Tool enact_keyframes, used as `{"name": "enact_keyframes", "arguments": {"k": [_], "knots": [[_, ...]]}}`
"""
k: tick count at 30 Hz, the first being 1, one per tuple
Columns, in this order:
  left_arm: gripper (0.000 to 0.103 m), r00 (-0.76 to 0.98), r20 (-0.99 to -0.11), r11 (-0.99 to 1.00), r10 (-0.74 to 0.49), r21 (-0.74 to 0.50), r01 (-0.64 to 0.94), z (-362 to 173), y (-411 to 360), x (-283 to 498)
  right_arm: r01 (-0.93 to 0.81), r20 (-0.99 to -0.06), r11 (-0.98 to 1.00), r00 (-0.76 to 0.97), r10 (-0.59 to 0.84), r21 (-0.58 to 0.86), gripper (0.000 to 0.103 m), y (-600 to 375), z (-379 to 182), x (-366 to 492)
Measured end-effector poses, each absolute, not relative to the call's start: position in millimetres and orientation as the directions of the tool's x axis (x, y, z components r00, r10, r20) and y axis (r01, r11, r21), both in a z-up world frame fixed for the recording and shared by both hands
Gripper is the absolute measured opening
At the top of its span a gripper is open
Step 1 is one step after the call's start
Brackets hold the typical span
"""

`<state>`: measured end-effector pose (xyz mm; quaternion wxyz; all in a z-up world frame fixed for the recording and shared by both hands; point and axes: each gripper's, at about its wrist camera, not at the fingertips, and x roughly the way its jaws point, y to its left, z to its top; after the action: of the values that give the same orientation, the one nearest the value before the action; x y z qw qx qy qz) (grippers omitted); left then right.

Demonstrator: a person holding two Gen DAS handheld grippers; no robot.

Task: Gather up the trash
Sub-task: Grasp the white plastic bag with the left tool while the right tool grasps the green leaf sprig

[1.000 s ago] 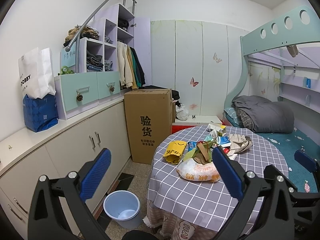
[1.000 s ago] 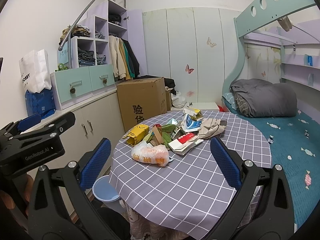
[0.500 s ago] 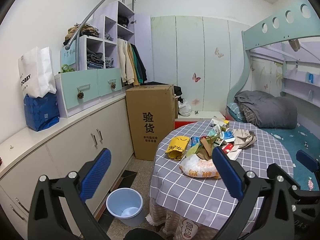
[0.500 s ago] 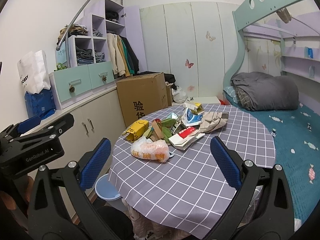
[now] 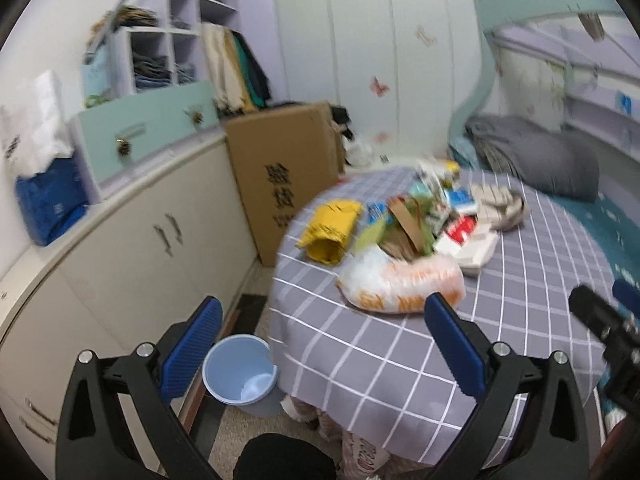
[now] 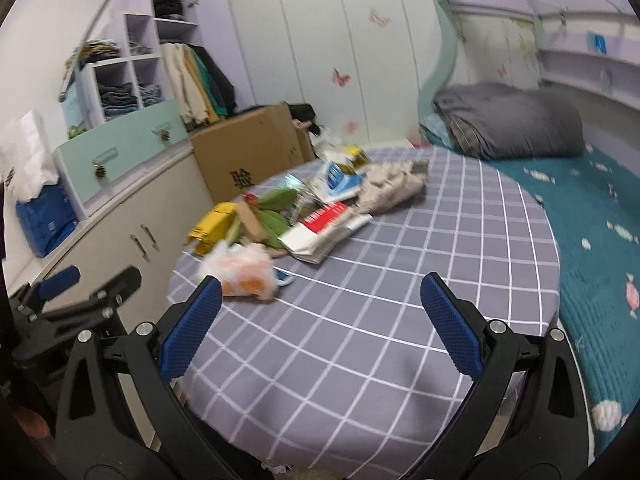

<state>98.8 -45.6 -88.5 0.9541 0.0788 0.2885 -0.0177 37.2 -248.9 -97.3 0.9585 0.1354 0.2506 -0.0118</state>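
Both grippers have moved closer to the round checked table [image 6: 400,280]; left gripper [image 5: 320,344] and right gripper [image 6: 320,328] spread wide, empty, near the crinkly plastic bag [image 5: 400,284].

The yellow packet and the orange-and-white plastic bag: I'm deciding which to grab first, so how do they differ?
The yellow packet is one solid colour and looks flattish with an open end; the plastic bag is white with orange print, puffy and crumpled. The packet lies nearer the table's cabinet-side edge; the bag lies closer to both open grippers, the left and the right. Both rest on the checked cloth, untouched.
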Motion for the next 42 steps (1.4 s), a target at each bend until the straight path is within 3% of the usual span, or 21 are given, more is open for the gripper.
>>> {"name": "enact_keyframes", "arguments": {"k": [11,16,17,18,19,21,26,32,35,42], "knots": [[0.099,0.749,-0.654,0.877,-0.109,0.291,0.382,-139.1,-109.8,158.3,0.147,-0.586,0.944,0.808,0.056,0.294,0.097,-280.5,-136.5,88.2],[0.097,0.767,-0.631,0.793,-0.114,0.408,0.453,-157.4,-134.8,168.9,0.148,-0.602,0.944,0.796,0.063,0.295,0.097,-285.1,-142.7,100.6],[0.093,0.767,-0.630,0.788,-0.117,0.412,0.459,-159.5,-137.3,171.7,0.150,-0.604,0.943,0.794,0.064,0.297,0.097,-285.9,-142.7,102.5],[0.067,0.759,-0.638,0.784,-0.127,0.404,0.471,-160.6,-139.0,173.8,0.151,-0.606,0.943,0.793,0.064,0.297,0.097,-285.9,-142.9,103.2],[0.063,0.757,-0.641,0.786,-0.127,0.400,0.471,-160.4,-139.4,175.2,0.151,-0.608,0.943,0.792,0.065,0.298,0.097,-286.3,-142.6,104.4],[0.056,0.755,-0.636,0.796,-0.162,0.367,0.481,-155.1,-138.2,173.2,0.149,-0.601,0.941,0.796,0.068,0.304,0.097,-286.7,-139.3,104.3],[0.051,0.771,-0.578,0.839,-0.266,0.255,0.481,-128.8,-122.5,158.1,0.136,-0.564,0.940,0.823,0.069,0.313,0.097,-282.3,-125.1,100.4],[0.050,0.788,-0.515,0.924,-0.337,-0.019,0.383,-95.6,-59.4,158.2,0.081,-0.550,0.957,0.831,0.090,0.279,0.097,-258.5,-106.2,114.5],[0.050,0.820,-0.490,0.954,-0.297,-0.113,0.278,-87.5,-22.6,168.3,0.041,-0.547,0.965,0.829,0.113,0.261,0.097,-240.7,-99.1,132.2],[0.050,0.850,-0.513,0.987,-0.120,-0.150,0.049,-86.5,42.4,202.8,-0.027,-0.603,0.974,0.781,0.160,0.224,0.096,-195.8,-102.3,206.4]]}}
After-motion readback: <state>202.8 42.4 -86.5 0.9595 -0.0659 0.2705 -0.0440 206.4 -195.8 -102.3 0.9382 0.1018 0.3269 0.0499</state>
